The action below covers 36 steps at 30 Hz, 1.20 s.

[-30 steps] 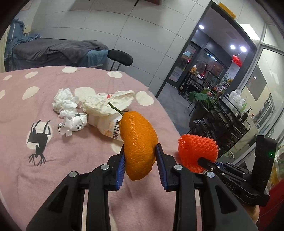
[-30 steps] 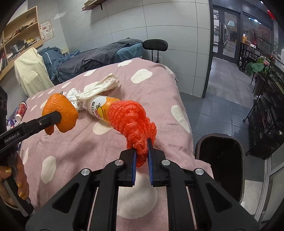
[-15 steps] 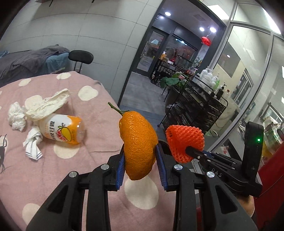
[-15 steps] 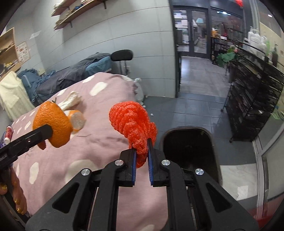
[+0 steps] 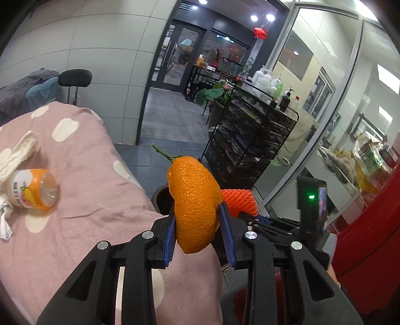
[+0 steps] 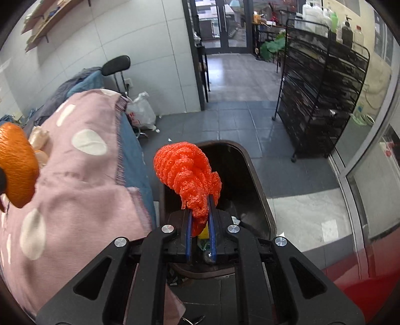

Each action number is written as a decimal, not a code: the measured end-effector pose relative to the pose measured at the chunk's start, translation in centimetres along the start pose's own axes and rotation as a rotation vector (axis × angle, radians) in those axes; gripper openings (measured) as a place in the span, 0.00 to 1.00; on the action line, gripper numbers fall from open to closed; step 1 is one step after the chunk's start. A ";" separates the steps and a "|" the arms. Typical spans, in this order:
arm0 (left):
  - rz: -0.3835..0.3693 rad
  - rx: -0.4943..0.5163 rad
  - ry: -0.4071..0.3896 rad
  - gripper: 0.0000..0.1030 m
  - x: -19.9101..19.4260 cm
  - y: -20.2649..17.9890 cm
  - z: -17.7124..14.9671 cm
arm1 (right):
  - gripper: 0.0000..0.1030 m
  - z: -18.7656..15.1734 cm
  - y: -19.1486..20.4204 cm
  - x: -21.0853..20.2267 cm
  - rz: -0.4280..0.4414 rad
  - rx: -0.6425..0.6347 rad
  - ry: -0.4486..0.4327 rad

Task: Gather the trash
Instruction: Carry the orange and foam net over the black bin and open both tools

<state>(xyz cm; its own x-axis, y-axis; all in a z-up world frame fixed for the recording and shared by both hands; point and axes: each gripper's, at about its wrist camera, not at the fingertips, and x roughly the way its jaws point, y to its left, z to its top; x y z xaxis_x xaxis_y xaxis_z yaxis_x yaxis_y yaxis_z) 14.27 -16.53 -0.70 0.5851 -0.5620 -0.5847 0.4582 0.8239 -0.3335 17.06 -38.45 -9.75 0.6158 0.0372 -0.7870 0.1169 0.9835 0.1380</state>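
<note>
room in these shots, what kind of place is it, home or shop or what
Hard to pin down: probably a shop or studio with a resting corner. A bed under a pink spotted blanket sits by a black wire rack of bottles, with glass doors, a tiled floor and a dark trash bin.

pink spotted blanket at left, black wire rack beside glass wall, office chair behind.
</note>
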 end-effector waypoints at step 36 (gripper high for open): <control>-0.050 0.094 0.248 0.31 10.5 -4.2 -1.2 | 0.69 -5.0 -6.7 6.0 -0.138 0.196 0.089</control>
<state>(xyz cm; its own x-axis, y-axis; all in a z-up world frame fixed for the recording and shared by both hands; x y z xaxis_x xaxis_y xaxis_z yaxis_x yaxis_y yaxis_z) 17.70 -25.85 -6.28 0.3842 -0.5570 -0.7363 0.5488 0.7791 -0.3030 16.07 -43.90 -18.38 0.5132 -0.0711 -0.8553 0.3496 0.9275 0.1326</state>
